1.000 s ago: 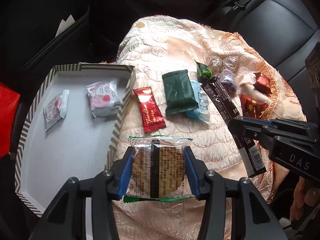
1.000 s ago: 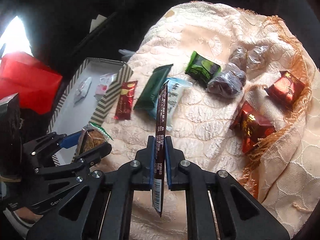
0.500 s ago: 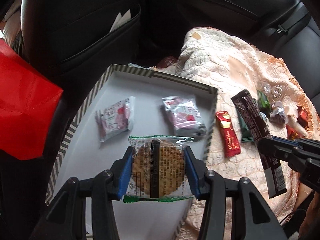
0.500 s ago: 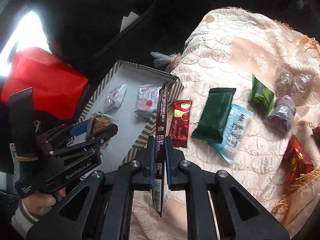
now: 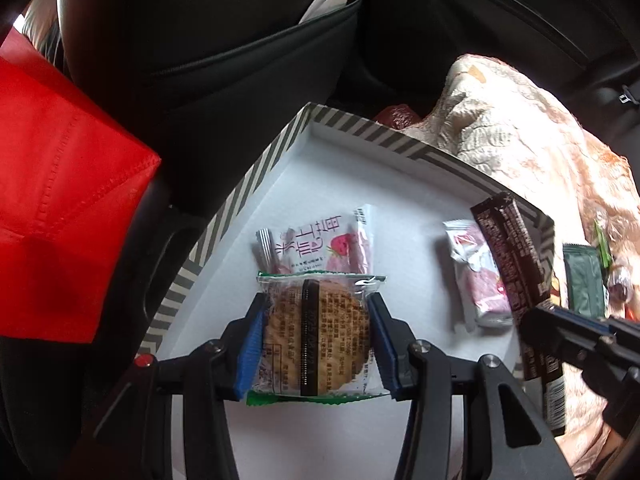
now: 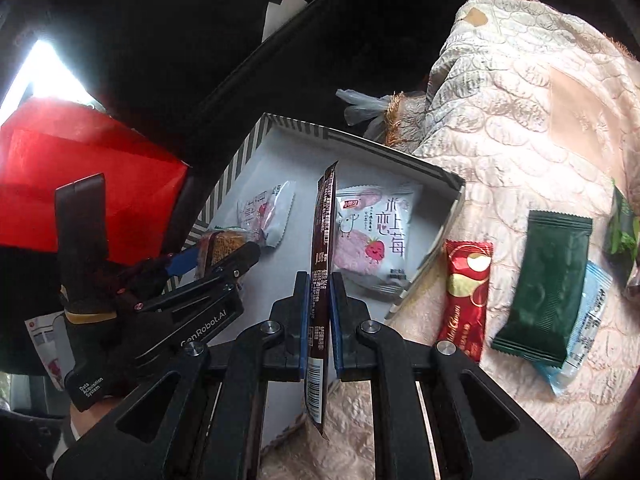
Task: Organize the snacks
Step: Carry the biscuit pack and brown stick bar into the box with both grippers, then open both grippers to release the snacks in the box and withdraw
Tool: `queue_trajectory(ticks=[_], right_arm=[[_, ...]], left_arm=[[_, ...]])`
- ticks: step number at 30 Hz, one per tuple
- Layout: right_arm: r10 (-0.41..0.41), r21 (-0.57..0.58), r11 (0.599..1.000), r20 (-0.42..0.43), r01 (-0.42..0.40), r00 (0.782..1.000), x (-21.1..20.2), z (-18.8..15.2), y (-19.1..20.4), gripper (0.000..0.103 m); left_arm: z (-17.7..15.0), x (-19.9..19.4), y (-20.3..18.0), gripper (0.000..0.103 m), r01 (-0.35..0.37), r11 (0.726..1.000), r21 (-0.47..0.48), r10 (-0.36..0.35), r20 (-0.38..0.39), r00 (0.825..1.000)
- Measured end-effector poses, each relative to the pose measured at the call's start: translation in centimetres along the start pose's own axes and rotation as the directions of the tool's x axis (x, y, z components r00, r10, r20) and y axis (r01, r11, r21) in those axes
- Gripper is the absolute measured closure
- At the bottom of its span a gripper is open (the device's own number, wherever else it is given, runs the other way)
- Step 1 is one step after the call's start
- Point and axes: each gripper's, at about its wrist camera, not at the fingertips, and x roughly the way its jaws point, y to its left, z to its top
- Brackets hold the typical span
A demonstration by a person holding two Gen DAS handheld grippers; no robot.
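Note:
My left gripper [image 5: 316, 320] is shut on a clear-wrapped round biscuit packet [image 5: 316, 336] and hangs over the white inside of the striped-rim box [image 5: 236, 208]. My right gripper [image 6: 319, 312] is shut on a long dark brown snack bar [image 6: 323, 240], held edge-on above the box's near right part. Two pink strawberry packets [image 5: 320, 246] [image 5: 478, 276] lie inside the box. In the right wrist view the left gripper [image 6: 224, 256] with its biscuit packet [image 6: 222, 242] shows at the left, and the box [image 6: 236, 176] lies below both.
A red bag [image 5: 60, 200] sits left of the box. On the peach quilted cloth [image 6: 520, 120] lie a red packet [image 6: 466, 296], a dark green packet [image 6: 548, 280], a light blue packet [image 6: 588, 320] and a green one at the edge. Black seat backs rise behind.
Both grippers have swung left from over the cloth to over the box, each still holding its snack. The box now fills the middle of both views.

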Motion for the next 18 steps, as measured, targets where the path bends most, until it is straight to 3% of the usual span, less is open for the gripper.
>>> queue_trajectory(ticks=[14,18], right_arm=[[0.076,0.108,0.991,-0.035,-0.072,0.996,6.2,0.5,0.2,0.094],[0.042,0.086,0.996,-0.022,-0.039,0.999,4.7,-0.1,0.0,0.093]], left_arm=[[-0.4,0.8,0.5,0.050,-0.017,1.000,-0.022,0.017,-0.007,1.000],[-0.9,0.2,0.7,0.036,-0.008,0.999,-0.036,0.008,0.005,1.000]])
